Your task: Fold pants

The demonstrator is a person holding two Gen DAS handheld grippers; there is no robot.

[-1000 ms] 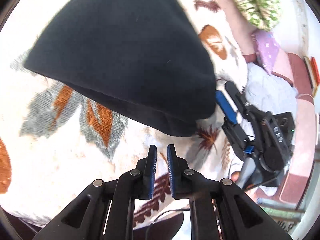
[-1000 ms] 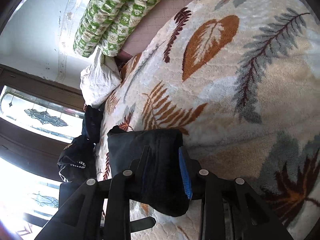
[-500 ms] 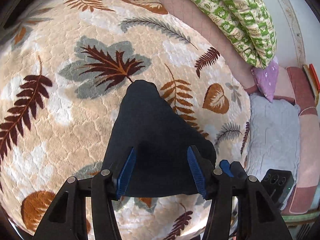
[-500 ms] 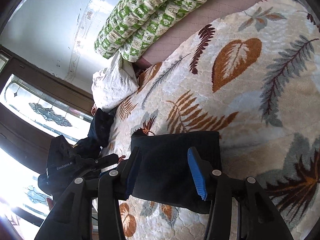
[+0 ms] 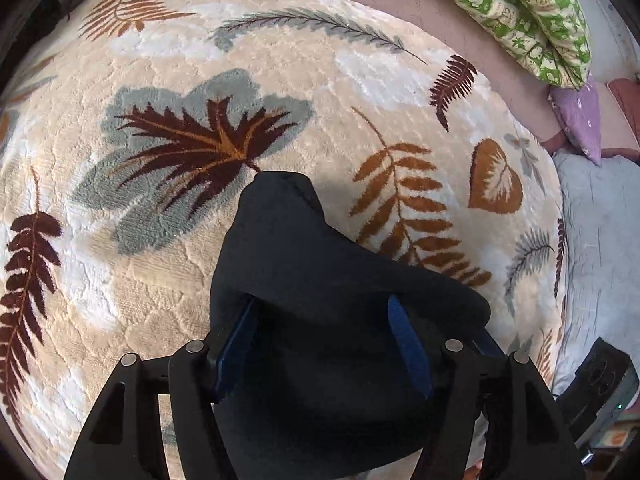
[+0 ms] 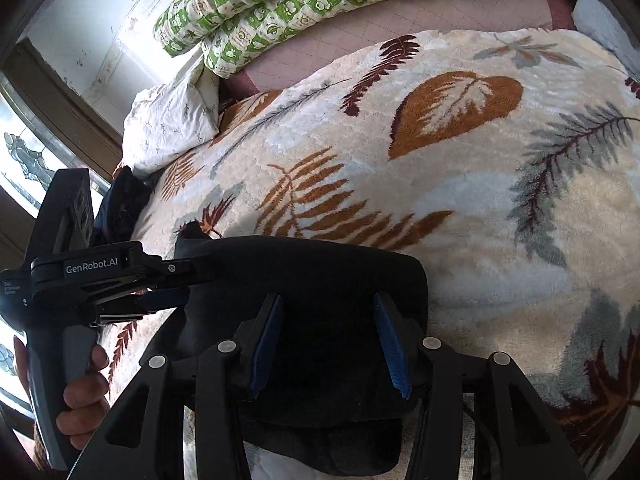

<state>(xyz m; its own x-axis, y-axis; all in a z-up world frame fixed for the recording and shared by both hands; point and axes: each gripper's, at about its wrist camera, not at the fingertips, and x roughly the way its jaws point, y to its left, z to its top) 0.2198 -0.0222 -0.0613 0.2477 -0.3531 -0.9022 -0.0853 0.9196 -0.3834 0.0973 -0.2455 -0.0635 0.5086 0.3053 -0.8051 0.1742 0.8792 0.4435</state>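
The dark navy pants [image 5: 320, 300] lie folded into a compact bundle on the leaf-patterned blanket [image 5: 200, 80]. My left gripper [image 5: 324, 332] is open, its blue pads spread wide over the near end of the bundle, the left pad partly tucked under a fold. In the right wrist view the same pants [image 6: 320, 280] lie under my right gripper [image 6: 326, 340], which is also open with the pads straddling the cloth. The left gripper [image 6: 176, 284] shows there too, reaching in from the left at the bundle's edge.
A green patterned quilt roll [image 6: 288, 0] and a white pillow [image 6: 172, 120] lie at the far edge of the bed. A purple cushion [image 5: 580, 116] and grey sheet [image 5: 600, 240] are to the right. Dark clothes [image 6: 124, 200] lie by the window.
The left gripper opened from shut and came over the bundle. The right gripper stayed open and shifted slightly; the pants stay put on the blanket.
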